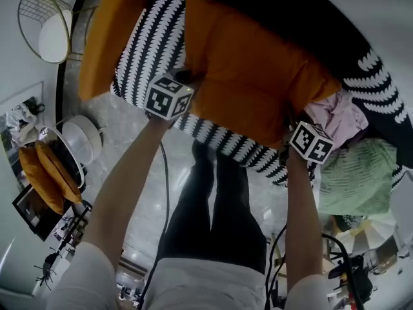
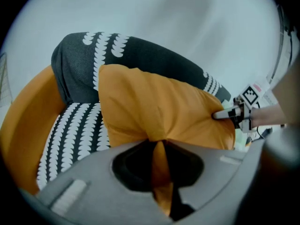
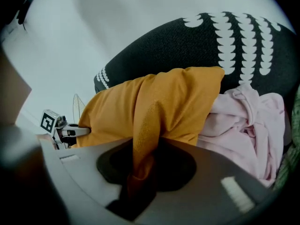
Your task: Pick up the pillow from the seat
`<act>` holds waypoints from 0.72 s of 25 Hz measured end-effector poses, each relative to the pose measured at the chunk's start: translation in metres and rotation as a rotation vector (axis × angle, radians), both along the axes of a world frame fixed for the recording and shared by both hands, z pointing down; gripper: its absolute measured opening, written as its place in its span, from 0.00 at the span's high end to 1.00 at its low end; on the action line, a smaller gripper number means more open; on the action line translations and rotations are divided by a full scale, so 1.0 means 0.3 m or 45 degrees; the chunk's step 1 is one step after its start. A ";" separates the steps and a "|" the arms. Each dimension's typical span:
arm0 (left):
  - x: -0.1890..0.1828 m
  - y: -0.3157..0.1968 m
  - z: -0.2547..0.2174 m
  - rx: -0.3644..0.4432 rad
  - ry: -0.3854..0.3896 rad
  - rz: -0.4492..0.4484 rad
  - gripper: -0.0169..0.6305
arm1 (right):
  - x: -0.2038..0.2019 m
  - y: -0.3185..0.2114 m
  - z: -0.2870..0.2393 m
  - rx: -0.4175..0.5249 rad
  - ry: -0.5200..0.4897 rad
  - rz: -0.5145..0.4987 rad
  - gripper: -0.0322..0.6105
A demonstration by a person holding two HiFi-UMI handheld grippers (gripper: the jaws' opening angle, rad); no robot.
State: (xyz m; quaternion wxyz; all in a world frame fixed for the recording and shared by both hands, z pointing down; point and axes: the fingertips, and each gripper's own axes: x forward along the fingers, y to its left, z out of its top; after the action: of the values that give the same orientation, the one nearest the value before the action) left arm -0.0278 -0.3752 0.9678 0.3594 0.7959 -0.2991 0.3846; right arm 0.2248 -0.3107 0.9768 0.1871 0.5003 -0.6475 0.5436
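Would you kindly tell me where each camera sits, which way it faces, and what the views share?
Head view: on the person's head, looking steeply down at pillow and chair; arms and legs show.
Left gripper view: on the left gripper, looking along jaws shut on a pillow fold; right gripper and arm opposite.
Right gripper view: on the right gripper, likewise gripping a fold; left gripper and arm opposite, pink cloth beside.
Shared: all see pillow and chair.

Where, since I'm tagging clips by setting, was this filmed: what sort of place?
Probably a home-style living room or lounge: a round black-and-white patterned fabric armchair with an orange fabric pillow, a crumpled pink garment beside it, and a gold wire-frame piece with a white pad nearby.
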 end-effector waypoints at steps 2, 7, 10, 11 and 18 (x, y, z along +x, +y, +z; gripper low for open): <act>-0.009 0.020 -0.046 0.015 0.015 -0.018 0.91 | -0.005 0.010 -0.043 0.016 0.003 -0.012 0.79; -0.002 0.063 -0.230 0.092 -0.002 -0.065 0.92 | 0.002 0.041 -0.197 0.063 0.003 -0.035 0.79; 0.010 0.101 -0.391 0.126 0.000 -0.077 0.92 | 0.016 0.063 -0.348 0.094 0.003 -0.028 0.79; 0.010 0.107 -0.448 0.143 0.002 -0.076 0.92 | 0.017 0.066 -0.401 0.111 0.004 -0.023 0.79; -0.006 0.161 -0.863 0.281 0.031 -0.058 0.92 | 0.002 0.138 -0.809 0.235 0.027 0.010 0.79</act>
State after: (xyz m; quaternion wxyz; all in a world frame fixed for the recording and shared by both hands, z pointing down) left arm -0.0295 -0.3269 0.7090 0.2817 0.8283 -0.3532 0.3313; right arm 0.2254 -0.2693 0.7339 0.1449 0.5239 -0.6907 0.4769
